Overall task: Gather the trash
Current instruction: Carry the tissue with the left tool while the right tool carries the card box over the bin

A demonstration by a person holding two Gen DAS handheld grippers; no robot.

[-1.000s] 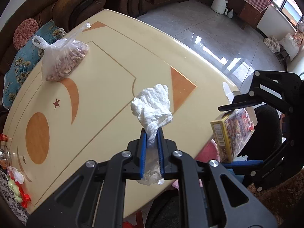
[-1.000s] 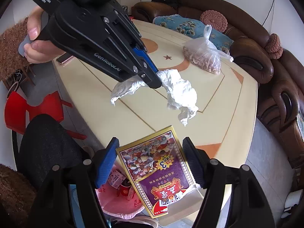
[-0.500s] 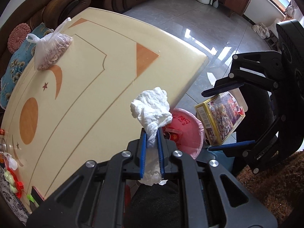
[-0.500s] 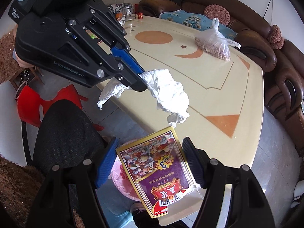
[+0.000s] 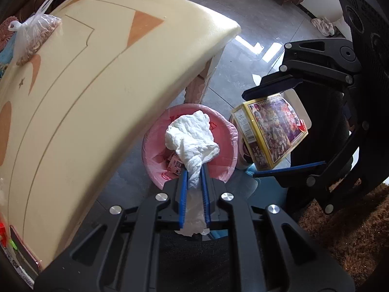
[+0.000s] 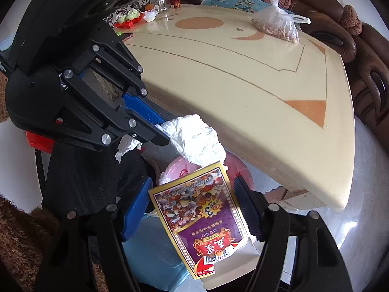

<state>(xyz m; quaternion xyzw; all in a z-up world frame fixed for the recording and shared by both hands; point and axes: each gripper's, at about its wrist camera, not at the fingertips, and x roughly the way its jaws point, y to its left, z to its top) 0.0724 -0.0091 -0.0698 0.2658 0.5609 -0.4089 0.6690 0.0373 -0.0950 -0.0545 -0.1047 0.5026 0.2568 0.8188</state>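
Hanging right over the pink-lined trash bin (image 5: 155,143), the crumpled white tissue (image 5: 192,133) is pinched tight between the blue pads of the left gripper (image 5: 194,170), with a tail of paper sticking out the back. The bin sits on the grey floor just off the edge of the cream table (image 5: 97,77), and you can see some small packaging already inside it. Over on the other side, the right gripper (image 6: 192,206) is clamped on a playing card box (image 6: 201,219), gold border, purple front, held tilted just beside the bin and near the tissue. Back on the table there's a tied plastic bag of nuts (image 6: 277,25) sitting well away from all this.
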